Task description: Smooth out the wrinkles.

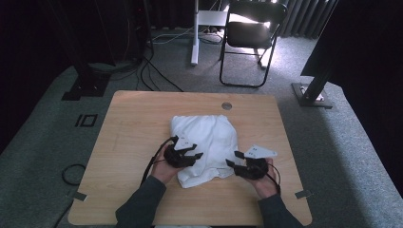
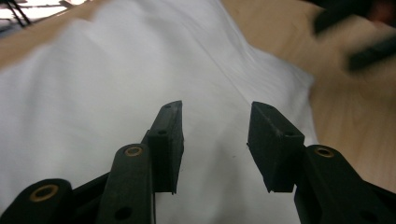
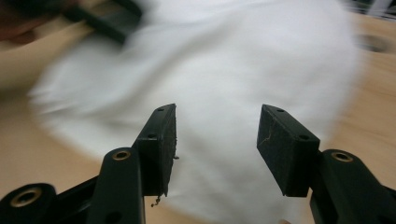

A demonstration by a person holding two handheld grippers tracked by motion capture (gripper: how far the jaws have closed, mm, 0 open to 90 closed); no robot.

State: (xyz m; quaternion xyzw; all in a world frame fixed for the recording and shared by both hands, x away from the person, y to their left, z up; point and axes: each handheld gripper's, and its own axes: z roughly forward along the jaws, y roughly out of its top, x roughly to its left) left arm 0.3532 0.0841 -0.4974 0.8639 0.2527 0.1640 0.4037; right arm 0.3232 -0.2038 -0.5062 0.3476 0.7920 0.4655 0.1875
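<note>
White cloth [image 1: 205, 147] lies bunched on the table [image 1: 128, 123] with its long axis running away from the person, under the left gripper [image 1: 192, 153], whose jaws gape empty, and just left of the right gripper [image 1: 231, 159], likewise open.

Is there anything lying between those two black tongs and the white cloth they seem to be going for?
Nothing visible does. The white cloth lies bare on the wooden table. The left tongs stand open right over it, and the right tongs stand open at its edge, with no other object in between.
</note>
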